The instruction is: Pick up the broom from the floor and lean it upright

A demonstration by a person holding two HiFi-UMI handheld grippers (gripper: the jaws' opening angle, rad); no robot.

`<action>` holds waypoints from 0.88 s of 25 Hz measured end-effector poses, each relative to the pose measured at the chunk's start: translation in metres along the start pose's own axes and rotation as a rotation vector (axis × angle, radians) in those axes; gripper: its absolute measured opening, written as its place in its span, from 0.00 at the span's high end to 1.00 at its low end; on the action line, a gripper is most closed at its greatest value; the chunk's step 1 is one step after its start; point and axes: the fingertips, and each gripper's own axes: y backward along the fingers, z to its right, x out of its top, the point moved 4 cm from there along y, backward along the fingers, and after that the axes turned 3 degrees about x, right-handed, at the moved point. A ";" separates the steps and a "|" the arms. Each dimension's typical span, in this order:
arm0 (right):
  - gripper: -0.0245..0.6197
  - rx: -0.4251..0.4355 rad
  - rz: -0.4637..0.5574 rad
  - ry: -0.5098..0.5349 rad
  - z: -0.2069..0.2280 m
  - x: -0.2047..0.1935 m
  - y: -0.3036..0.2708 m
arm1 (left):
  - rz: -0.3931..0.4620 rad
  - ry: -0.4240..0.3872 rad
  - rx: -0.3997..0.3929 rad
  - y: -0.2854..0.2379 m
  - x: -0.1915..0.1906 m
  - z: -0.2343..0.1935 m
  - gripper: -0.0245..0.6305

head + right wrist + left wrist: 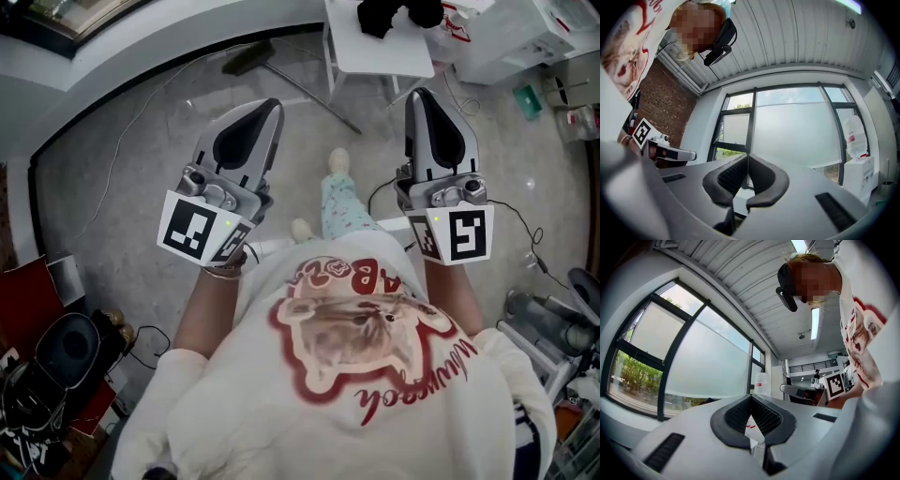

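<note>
The broom (281,80) lies flat on the grey floor at the far side in the head view, its dark head toward the curved wall and its thin handle running right to the table leg. My left gripper (271,106) and right gripper (419,95) are both held up in front of the person's chest, well short of the broom, side by side and pointing forward. Each is shut with nothing between its jaws. In the left gripper view the left gripper (751,397) points at a large window; the right gripper (747,157) in its own view does the same. Neither gripper view shows the broom.
A white table (394,52) with a black object (389,14) on it stands just right of the broom handle. Thin cables (141,122) trail over the floor. Dark gear and a red item (37,319) sit at the lower left, more equipment (553,319) at the right.
</note>
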 end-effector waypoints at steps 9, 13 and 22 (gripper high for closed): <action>0.92 -0.004 -0.045 -0.029 0.055 -0.045 -0.053 | -0.019 -0.001 -0.009 -0.070 -0.009 -0.039 0.94; 0.92 0.025 -0.044 -0.031 0.094 -0.065 -0.110 | -0.028 0.010 0.008 -0.126 -0.020 -0.073 0.94; 0.92 0.110 0.007 -0.064 0.207 -0.097 -0.234 | 0.004 0.000 0.016 -0.281 -0.031 -0.133 0.94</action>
